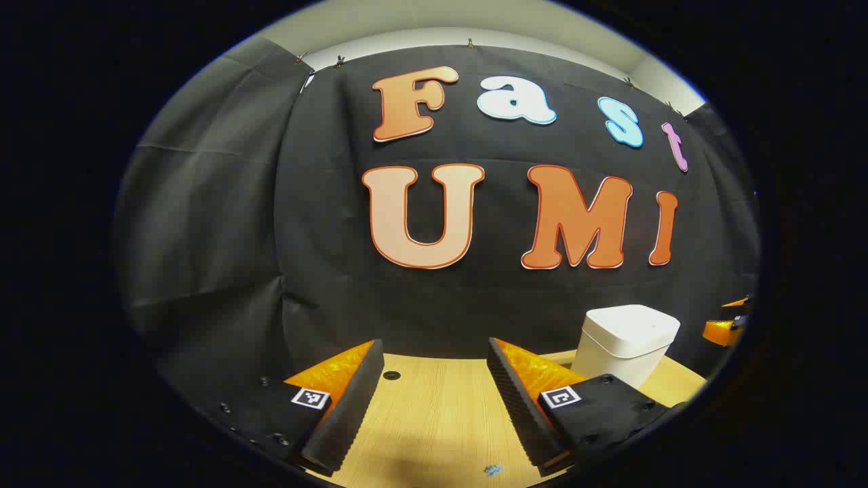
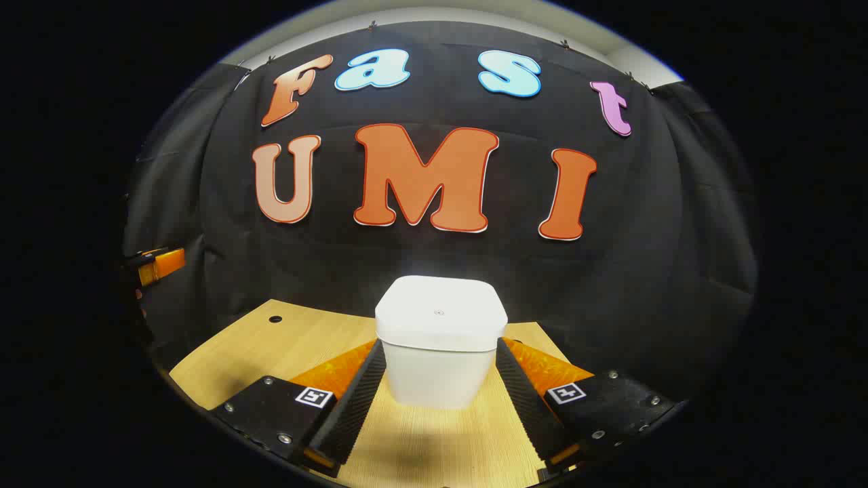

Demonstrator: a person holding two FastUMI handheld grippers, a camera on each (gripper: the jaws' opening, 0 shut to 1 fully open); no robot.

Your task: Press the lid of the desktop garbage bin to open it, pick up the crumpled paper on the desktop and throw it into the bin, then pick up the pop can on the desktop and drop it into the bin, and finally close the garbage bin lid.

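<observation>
The desk (image 1: 441, 413) is pale wood, backed by the black cloth wall (image 1: 224, 224). In the right gripper view the desk (image 2: 230, 352) runs left to a small dark round hole (image 2: 275, 318); the left gripper view shows a like hole (image 1: 391, 375) between its own fingers and a tiny blue scrap (image 1: 493, 469) near the bottom edge.

The white bin (image 2: 441, 339) stands upright on the desk with its lid (image 2: 441, 312) down. In the right gripper view it sits dead ahead, just beyond the fingertips; in the left gripper view the bin (image 1: 627, 342) is off to the right, near the back edge.

The right gripper (image 2: 441, 349) has its fingers spread wide, holding nothing. The left gripper (image 1: 435, 349) is likewise spread wide and empty over bare desk. Each view catches a bit of the other gripper at its edge: the right gripper (image 1: 727, 325) far right, the left gripper (image 2: 157, 264) far left.
</observation>
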